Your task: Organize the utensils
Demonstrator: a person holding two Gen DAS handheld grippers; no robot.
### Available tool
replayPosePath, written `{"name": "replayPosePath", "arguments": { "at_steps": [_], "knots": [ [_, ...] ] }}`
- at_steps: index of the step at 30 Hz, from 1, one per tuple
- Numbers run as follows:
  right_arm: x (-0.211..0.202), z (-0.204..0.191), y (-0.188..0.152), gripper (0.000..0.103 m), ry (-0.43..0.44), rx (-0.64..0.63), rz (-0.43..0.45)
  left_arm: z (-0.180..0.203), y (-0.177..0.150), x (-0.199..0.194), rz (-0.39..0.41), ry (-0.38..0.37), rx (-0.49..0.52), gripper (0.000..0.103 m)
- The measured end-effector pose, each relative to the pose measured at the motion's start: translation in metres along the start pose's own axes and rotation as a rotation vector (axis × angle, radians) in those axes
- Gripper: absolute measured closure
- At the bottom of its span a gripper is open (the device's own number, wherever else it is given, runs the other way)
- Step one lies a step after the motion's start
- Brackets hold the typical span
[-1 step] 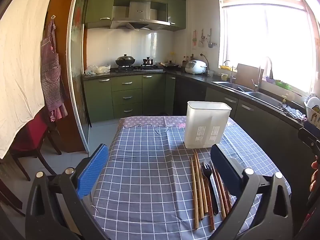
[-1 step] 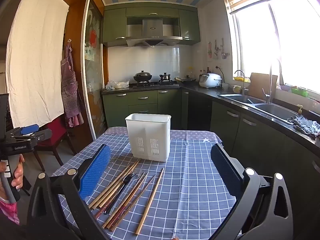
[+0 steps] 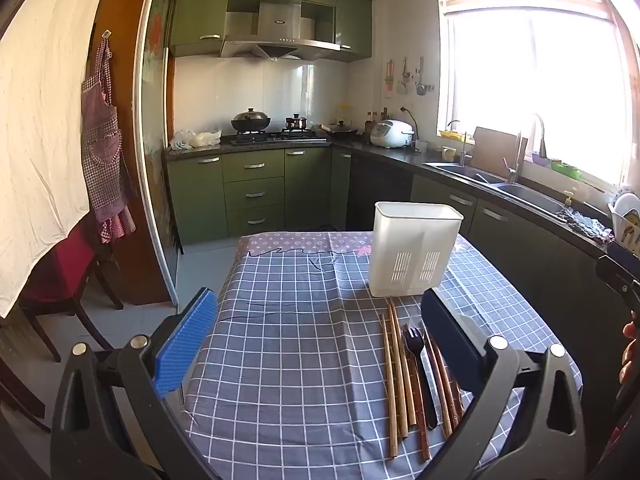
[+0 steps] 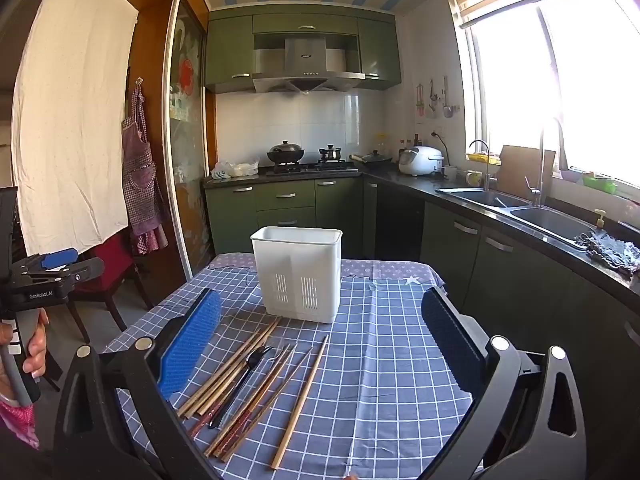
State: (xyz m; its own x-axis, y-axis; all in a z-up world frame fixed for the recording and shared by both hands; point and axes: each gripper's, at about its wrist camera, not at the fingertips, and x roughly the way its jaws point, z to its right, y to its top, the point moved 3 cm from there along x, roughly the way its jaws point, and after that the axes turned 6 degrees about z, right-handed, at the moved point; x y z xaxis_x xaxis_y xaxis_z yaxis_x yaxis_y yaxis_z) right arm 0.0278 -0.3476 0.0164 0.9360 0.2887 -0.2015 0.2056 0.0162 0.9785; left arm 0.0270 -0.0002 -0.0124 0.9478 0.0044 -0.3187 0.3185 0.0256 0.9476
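Note:
A white plastic utensil holder [image 3: 414, 255] [image 4: 299, 273] stands upright on the checked tablecloth. In front of it lie several wooden chopsticks [image 3: 394, 376] [image 4: 240, 376] and a black plastic fork [image 3: 416, 356] [image 4: 244, 376], side by side. One chopstick [image 4: 302, 398] lies a little apart to the right. My left gripper [image 3: 320, 340] is open and empty, above the cloth left of the utensils. My right gripper [image 4: 320, 340] is open and empty, above the utensils. The left gripper's body also shows in the right wrist view [image 4: 44, 280].
The table [image 3: 288, 352] has its left edge near a red chair [image 3: 60, 272] and a sliding door. Green cabinets, a stove and a sink [image 4: 516, 208] line the back and right walls.

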Motion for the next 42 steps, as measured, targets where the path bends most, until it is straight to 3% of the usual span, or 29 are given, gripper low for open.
{"name": "replayPosePath", "arguments": {
  "at_steps": [12,42],
  "knots": [
    [0.004,0.000,-0.001,0.004,0.003,0.000,-0.010,-0.005,-0.020,0.002,-0.008,-0.006,-0.012,0.006],
    [0.017,-0.004,-0.011,0.004,0.017,-0.003,-0.041,0.001,-0.016,0.012,-0.057,-0.013,-0.015,0.006]
  ]
}}
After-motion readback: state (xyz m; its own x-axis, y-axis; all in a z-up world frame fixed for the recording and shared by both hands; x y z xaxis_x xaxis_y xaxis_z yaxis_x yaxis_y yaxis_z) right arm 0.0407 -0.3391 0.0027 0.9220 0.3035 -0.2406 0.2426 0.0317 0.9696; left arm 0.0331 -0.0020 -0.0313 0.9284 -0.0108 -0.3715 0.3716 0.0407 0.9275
